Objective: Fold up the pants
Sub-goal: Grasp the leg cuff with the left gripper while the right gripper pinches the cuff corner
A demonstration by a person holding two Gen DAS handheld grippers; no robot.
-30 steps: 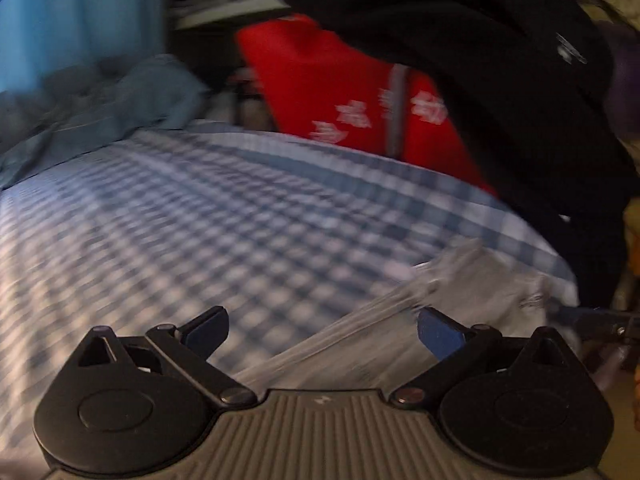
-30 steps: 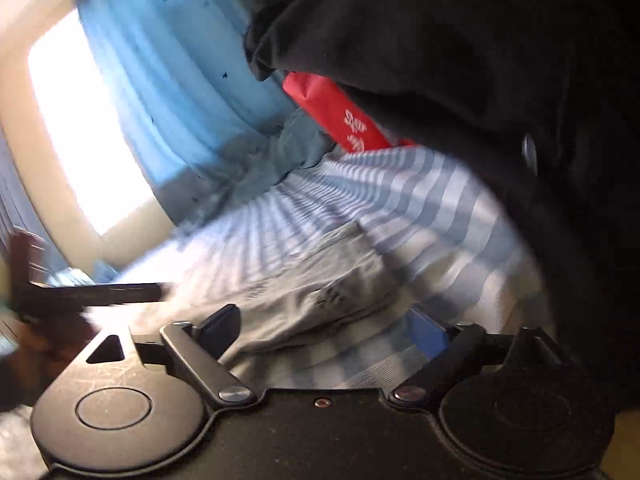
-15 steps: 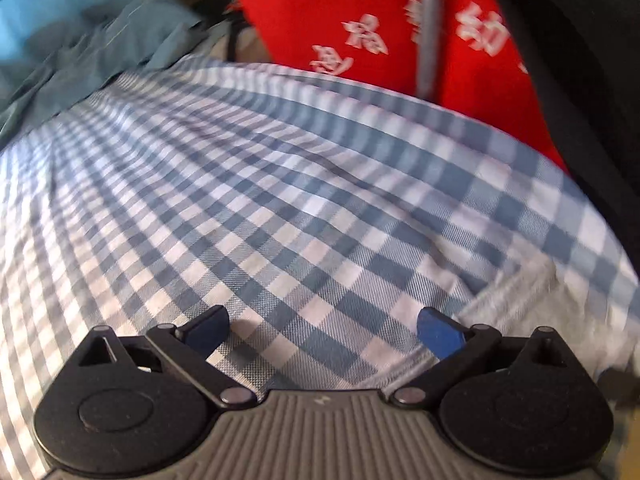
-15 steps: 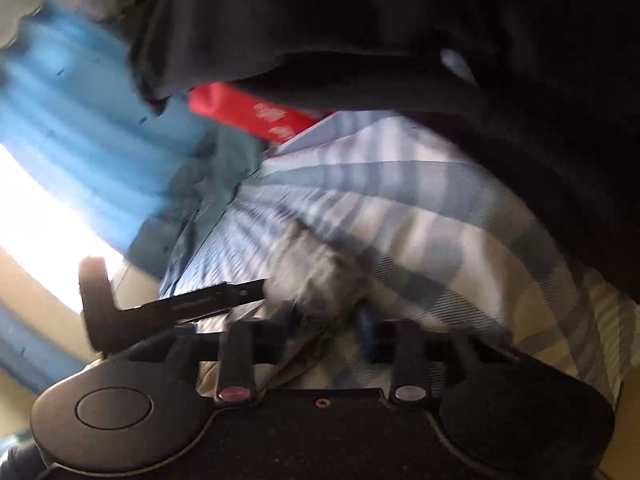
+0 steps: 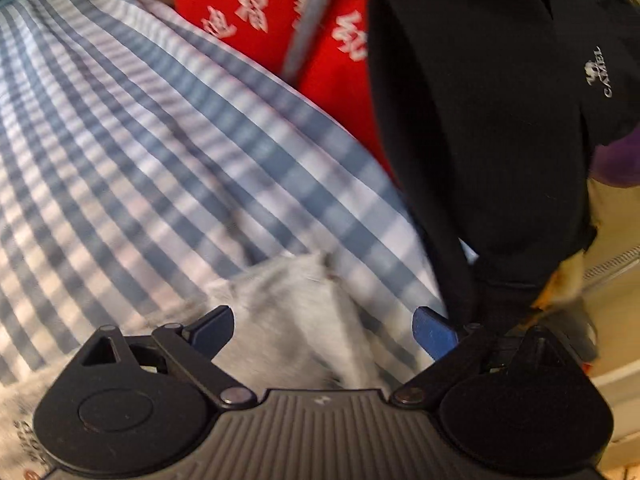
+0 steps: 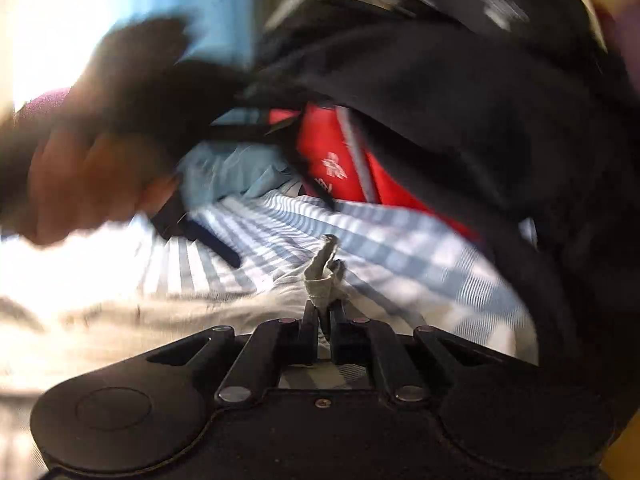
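The grey pants [image 5: 296,304] lie crumpled on a blue-and-white checked sheet [image 5: 132,152]. My left gripper [image 5: 323,332] hangs over them, open, its blue pads [image 5: 212,330] wide apart on either side of the fabric and not pressing it. In the right wrist view my right gripper [image 6: 324,320] has its jaws closing tight on a pinch of the pants [image 6: 324,276], and a tuft of cloth sticks up past the fingertips. The rest of the pants [image 6: 160,320] spreads pale to the left. A hand [image 6: 80,184] holding the left gripper shows blurred at left.
A red bag with white characters [image 5: 280,20] stands beyond the sheet. A black jacket [image 5: 480,120] hangs close on the right and reaches the left gripper's right finger. A light blue cloth [image 6: 228,172] lies at the far end, below a bright window [image 6: 52,32].
My right gripper went from wide open to shut on a pinch of the pants. My left gripper swept across the checked sheet and is over the grey fabric again, still open.
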